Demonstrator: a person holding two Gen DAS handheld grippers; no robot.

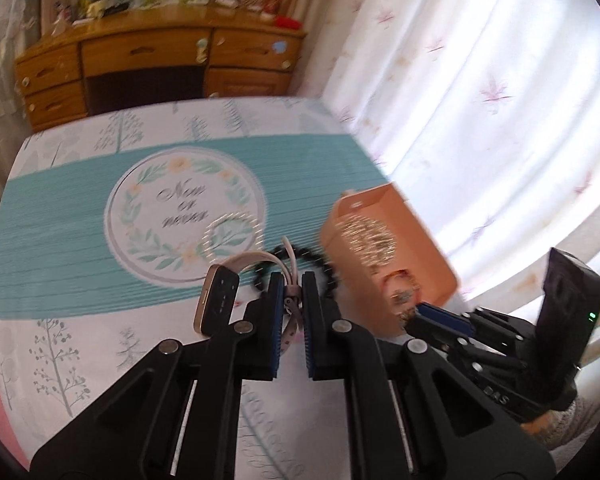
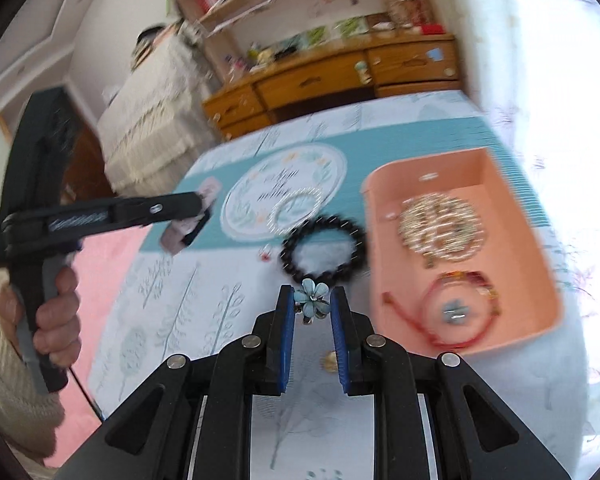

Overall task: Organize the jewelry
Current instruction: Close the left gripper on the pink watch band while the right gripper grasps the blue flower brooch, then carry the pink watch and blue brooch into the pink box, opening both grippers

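Tongs on the left grip a pale watch strap — the watch hangs just above the worktop. Right tongs pinch a blue flower ornament. Beyond it a black bead bracelet lies on the worktop, touching the peach tray, which holds a gold chain and a red cord bracelet.

Both cameras are looking forward along their tools, low and close over the surface, facing the wooden dresser. Both are sharing the peach tray, black bead bracelet and round wreath print.
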